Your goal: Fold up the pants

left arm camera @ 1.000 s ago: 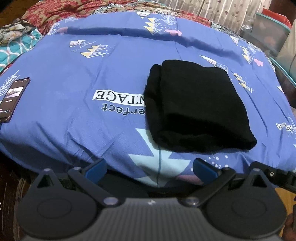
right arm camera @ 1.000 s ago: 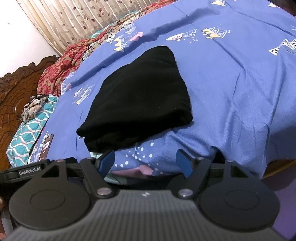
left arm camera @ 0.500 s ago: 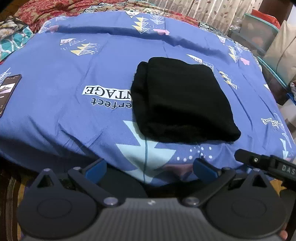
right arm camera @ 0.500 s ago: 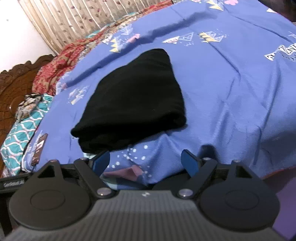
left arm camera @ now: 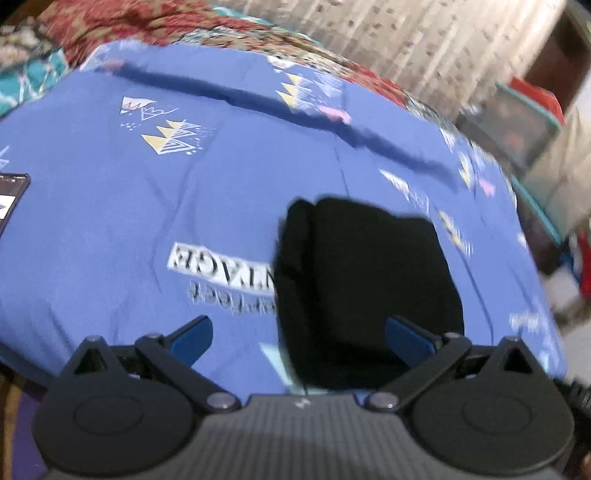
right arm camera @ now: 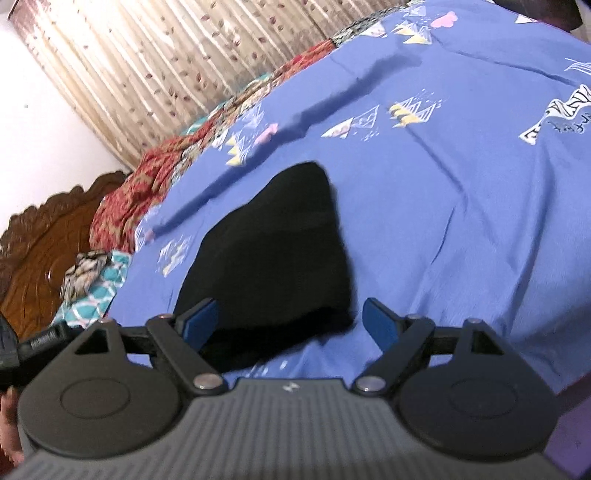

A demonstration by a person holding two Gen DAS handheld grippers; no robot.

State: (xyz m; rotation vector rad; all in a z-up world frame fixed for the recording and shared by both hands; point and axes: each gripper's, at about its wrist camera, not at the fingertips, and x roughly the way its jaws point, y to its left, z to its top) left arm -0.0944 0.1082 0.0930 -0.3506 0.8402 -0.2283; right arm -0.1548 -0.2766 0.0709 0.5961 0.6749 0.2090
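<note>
The black pants (left arm camera: 362, 280) lie folded into a compact rectangle on the blue printed bedsheet (left arm camera: 147, 206), near the bed's front edge. They also show in the right wrist view (right arm camera: 273, 258). My left gripper (left arm camera: 299, 341) is open and empty, held just short of the pants' near edge. My right gripper (right arm camera: 291, 326) is open and empty, hovering at the pants' near end. Neither gripper touches the cloth. The left view is motion-blurred.
A phone (left arm camera: 11, 195) lies on the sheet at the far left. A red patterned quilt (left arm camera: 147, 22) and a teal pillow (right arm camera: 92, 295) lie at the bed's head by a carved wooden headboard (right arm camera: 40, 258). Curtains (right arm camera: 166, 66) hang behind. Storage boxes (left arm camera: 517, 125) stand at the right.
Both grippers have lifted and tilted up, so the pants now sit low between the fingers. The pants have not moved. Both jaws stay open.
</note>
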